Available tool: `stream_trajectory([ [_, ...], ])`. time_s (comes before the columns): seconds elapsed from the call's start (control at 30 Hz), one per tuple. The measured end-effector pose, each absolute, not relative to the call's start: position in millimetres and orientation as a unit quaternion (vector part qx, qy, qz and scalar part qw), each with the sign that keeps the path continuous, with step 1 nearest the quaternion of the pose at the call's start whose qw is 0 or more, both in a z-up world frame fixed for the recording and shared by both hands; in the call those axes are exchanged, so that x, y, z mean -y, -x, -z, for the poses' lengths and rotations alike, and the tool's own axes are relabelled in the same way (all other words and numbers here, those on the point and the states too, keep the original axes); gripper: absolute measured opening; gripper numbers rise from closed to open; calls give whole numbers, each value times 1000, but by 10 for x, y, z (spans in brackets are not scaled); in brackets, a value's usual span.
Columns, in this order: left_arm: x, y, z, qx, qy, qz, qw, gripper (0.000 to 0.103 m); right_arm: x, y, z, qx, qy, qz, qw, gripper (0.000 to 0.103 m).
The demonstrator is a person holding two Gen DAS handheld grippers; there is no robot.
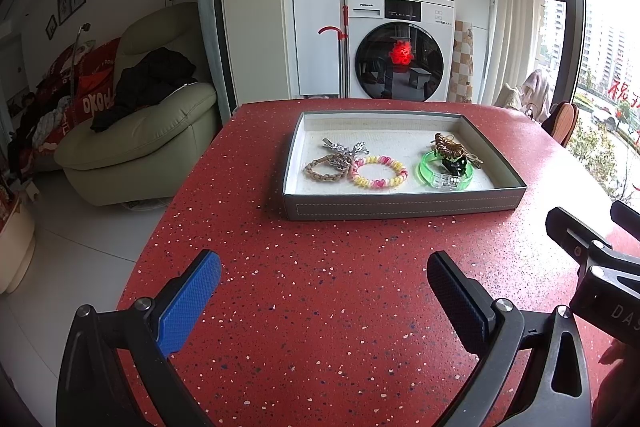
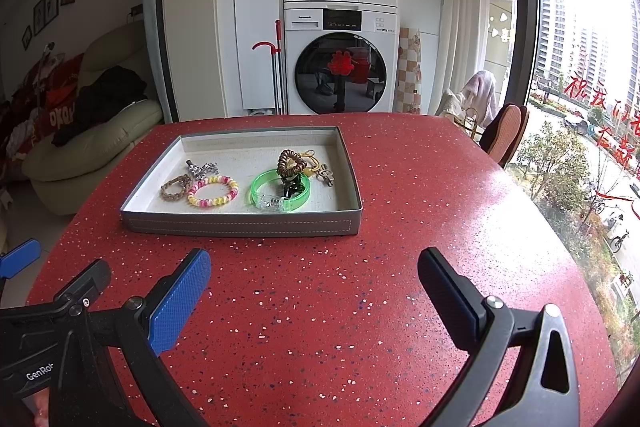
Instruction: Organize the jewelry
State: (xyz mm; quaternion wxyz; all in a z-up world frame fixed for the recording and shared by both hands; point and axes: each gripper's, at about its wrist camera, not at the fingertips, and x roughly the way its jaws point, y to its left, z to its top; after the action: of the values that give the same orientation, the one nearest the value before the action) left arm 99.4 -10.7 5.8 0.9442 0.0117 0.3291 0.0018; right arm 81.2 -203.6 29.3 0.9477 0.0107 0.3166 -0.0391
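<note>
Left gripper (image 1: 324,291) wide open, empty | right gripper (image 2: 314,289) likewise (both short of tray) | shallow grey rectangular tray (image 2: 240,225) holds pink-yellow coil bracelet (image 2: 213,191), clear green plastic bangle (image 2: 280,190).

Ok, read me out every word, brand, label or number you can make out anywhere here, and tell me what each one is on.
"Panasonic": lower washing machine, small, just readable.
"GenRo", cut off: body of the left gripper.
"DAS", cut off: body of the right gripper.
"OXOX"-like white letters: red cushion, reading unsure.
Red Chinese characters: window, not clearly legible.
Washer display and button labels: too small.
Tray: no text.
</note>
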Motion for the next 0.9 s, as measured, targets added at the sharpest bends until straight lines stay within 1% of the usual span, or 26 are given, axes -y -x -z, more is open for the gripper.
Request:
stream_trajectory([
  [0.9, 108, -978, -36, -331, -12, -9, 944, 103, 2026, -812, -293, -317, -11, 38, 948, 103],
])
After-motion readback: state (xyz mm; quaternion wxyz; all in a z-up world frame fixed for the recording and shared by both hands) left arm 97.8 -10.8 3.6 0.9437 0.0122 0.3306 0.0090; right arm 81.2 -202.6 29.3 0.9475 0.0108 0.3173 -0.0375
